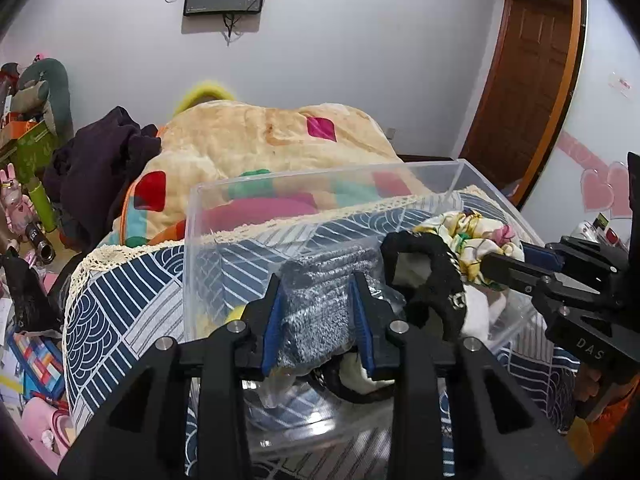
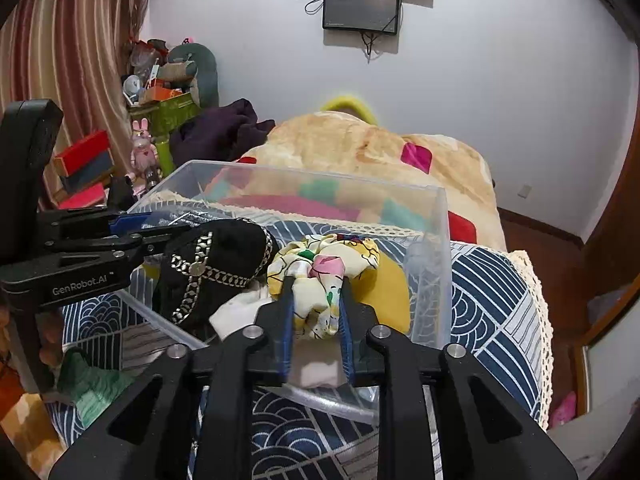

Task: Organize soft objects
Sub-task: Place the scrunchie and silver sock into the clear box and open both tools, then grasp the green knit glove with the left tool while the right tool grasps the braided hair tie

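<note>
Left wrist view: left gripper [image 1: 318, 280] pinches a bagged grey knit item [image 1: 320, 300] over the clear plastic bin [image 1: 320, 176]. Right gripper [image 2: 314, 292] clamps the floral scrunchie [image 2: 320, 264] inside it. Advisable: lower each fully below the rim before releasing, clear of the black chain-trimmed piece [image 2: 216, 264].

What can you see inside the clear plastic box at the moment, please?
Inside the clear box: a black chain-trimmed item, a floral fabric piece in the right gripper, a grey bagged cloth in the left gripper, and white and yellow fabric, partly covered.
</note>
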`<state>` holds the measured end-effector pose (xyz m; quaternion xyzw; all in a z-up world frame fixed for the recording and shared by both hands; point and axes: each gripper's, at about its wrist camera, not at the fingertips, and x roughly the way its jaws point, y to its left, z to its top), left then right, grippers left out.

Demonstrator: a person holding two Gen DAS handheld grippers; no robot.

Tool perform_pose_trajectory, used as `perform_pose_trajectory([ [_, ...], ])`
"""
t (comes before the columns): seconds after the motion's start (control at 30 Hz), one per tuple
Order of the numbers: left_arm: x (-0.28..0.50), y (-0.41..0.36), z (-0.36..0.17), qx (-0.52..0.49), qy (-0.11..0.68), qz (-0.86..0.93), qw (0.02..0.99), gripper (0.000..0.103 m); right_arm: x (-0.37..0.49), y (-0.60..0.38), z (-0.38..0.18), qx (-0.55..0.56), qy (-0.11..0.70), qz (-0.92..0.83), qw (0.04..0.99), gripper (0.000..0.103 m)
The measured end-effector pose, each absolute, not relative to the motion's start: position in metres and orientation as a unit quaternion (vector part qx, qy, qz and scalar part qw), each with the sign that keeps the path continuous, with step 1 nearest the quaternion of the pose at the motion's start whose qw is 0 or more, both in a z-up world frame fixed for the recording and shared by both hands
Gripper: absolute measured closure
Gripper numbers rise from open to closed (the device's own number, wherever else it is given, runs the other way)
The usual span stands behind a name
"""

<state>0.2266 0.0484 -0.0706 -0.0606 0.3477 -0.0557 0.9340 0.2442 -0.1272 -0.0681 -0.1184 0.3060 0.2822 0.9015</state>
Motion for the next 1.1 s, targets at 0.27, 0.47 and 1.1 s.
perform_pose_trajectory([
  [0.27,0.197,0.043,-0.056,-0.038,0.339,-0.06,0.938,0.045,0.229,-0.134,-0.056,-0.122,0.291,0.273,0.909,0.055],
  [0.47,0.164,0.044,-0.037,-0.035,0.32,-0.055,0.945,0.027,0.208,-0.141,-0.044,-0.117,0.263,0.269,0.919,0.034],
  [1.1,0.097,0.047,-0.084,-0.071,0.346,-0.033,0.935,0.0,0.165,-0.136,-0.086,-0.11,0.286,0.31,0.9,0.024],
])
